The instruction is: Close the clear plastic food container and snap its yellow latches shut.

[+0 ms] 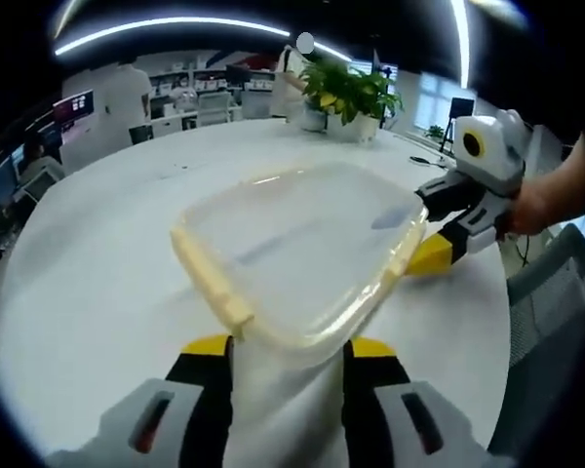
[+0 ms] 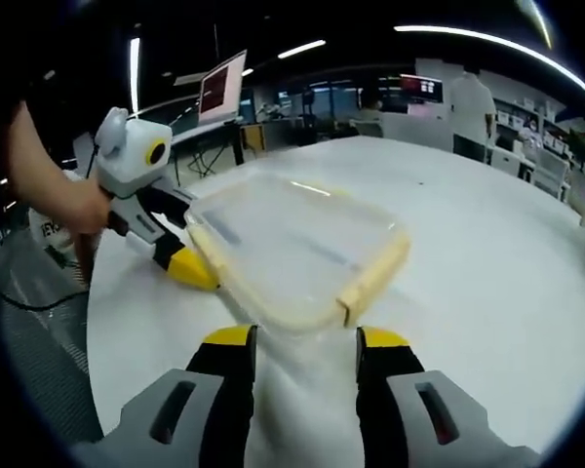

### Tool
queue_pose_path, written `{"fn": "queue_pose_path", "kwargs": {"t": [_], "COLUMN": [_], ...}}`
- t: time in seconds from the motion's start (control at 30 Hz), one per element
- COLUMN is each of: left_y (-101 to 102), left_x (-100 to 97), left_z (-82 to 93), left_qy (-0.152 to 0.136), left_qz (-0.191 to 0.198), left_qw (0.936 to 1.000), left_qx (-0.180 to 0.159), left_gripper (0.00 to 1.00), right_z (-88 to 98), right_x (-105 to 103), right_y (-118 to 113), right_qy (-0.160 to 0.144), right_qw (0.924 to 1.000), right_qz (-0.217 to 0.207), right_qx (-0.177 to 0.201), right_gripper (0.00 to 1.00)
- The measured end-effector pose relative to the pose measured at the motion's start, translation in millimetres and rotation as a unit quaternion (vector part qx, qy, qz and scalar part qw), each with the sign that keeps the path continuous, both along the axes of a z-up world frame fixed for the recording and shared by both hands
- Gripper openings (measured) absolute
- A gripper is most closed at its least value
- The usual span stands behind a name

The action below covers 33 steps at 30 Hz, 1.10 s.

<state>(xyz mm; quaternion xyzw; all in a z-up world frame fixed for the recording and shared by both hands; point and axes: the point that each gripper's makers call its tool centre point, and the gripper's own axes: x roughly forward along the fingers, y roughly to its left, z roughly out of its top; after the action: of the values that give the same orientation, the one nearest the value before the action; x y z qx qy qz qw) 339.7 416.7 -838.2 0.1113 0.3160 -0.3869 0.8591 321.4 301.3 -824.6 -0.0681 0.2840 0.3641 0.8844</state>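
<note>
Both grippers, left (image 1: 288, 353) and right (image 2: 305, 343), spread their fingers at opposite edges of the lidded container (image 1: 302, 249), gripping nothing

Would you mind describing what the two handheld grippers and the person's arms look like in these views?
Both the left gripper and the right gripper have black jaws capped with yellow tips, rising from light grey bodies with dark slots. Seen from the other side, each has a white housing above black linkage. The person's forearm is bare, with no sleeve in sight. No cables or printed markings can be made out on either gripper.
</note>
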Motion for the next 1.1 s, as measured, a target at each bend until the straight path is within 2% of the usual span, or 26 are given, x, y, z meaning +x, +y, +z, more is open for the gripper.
{"fn": "queue_pose_path", "kwargs": {"t": [0.3, 1.1], "left_y": [3, 7], "left_x": [16.2, 30.0], "left_z": [0.8, -0.6], "left_qy": [0.006, 0.001], "left_qz": [-0.023, -0.020], "left_qw": [0.9997, 0.9998], "left_qx": [0.005, 0.010], "left_gripper": [0.34, 0.34], "right_z": [1.2, 1.5], "right_x": [22, 32], "right_y": [-1, 5], "right_qy": [0.003, 0.006], "right_qw": [0.9998, 0.9997], "right_qz": [0.007, -0.007], "right_qx": [-0.016, -0.021], "right_gripper": [0.37, 0.37]}}
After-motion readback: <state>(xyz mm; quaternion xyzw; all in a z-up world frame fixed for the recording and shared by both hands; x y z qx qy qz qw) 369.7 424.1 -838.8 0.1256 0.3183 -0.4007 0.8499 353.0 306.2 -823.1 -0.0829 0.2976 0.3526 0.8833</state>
